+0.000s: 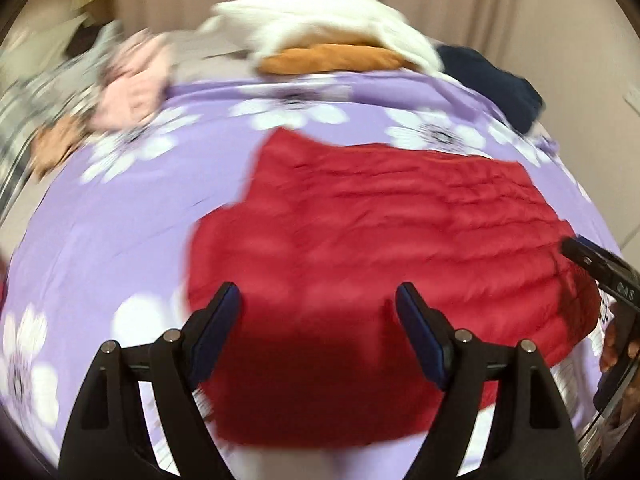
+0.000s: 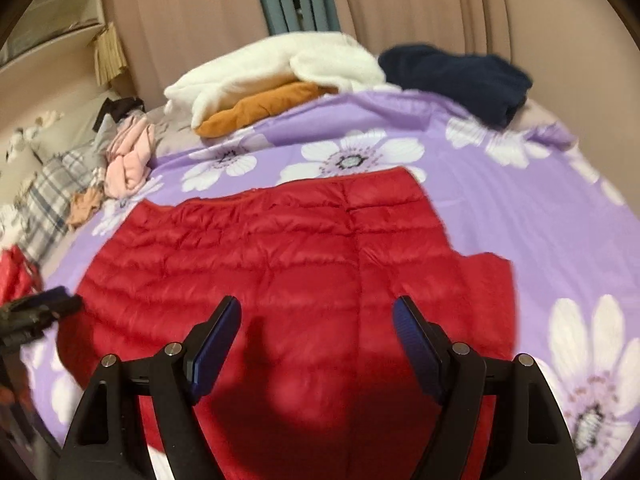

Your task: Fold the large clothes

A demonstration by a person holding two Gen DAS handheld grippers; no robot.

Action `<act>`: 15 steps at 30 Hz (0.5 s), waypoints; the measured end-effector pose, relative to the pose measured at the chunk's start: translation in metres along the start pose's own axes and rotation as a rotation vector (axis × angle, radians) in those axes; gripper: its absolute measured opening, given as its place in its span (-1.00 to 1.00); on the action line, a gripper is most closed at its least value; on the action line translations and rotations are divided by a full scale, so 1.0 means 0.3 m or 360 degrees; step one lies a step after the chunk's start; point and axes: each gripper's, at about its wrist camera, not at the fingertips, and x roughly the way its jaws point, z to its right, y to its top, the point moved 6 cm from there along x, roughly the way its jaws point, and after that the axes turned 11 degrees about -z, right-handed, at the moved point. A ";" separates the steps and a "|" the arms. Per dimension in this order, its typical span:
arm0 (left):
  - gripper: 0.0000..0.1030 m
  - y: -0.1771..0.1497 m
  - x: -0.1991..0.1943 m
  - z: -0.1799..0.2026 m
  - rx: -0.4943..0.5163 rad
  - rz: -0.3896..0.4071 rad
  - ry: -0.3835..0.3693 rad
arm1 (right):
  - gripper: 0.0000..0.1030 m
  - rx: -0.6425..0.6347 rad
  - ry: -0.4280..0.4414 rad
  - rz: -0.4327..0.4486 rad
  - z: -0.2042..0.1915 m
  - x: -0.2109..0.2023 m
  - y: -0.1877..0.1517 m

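So the red jacket (image 2: 288, 280) is spread flat on a purple flowered sheet (image 2: 520, 208), filling the middle and lower part of both views. It's a quilted puffer type, with stitched rows running across it.

Left gripper (image 1: 318, 304) sits at the bottom center of its own view, jaws wide apart, nothing between them, hovering over the near part of the jacket. Can't tell if it's touching the fabric. That view is pretty blurry.

Right gripper (image 2: 318, 316) is the same deal: bottom center, jaws wide, nothing held, over the jacket. It also shows at the right edge of the left view, and the left one pokes in at the left edge of the right view.

At the top of the frame there's a white garment (image 2: 280, 64) on top of an orange one (image 2: 256, 110), a navy one (image 2: 460, 76) to the upper right, and a pink one (image 2: 128, 160) at the left.
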 end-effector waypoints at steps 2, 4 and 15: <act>0.56 -0.048 -0.007 -0.073 -0.0116 -0.0020 -0.0013 | 0.51 -0.0027 -0.0086 0.0025 0.007 -0.018 -0.030; 0.56 -0.106 0.007 -0.145 -0.0249 -0.0074 -0.0061 | 0.51 -0.0036 -0.0123 -0.0001 0.019 -0.005 -0.068; 0.59 -0.216 0.043 -0.210 -0.0543 -0.0196 -0.0348 | 0.54 0.0038 -0.0069 -0.0182 0.046 0.051 -0.086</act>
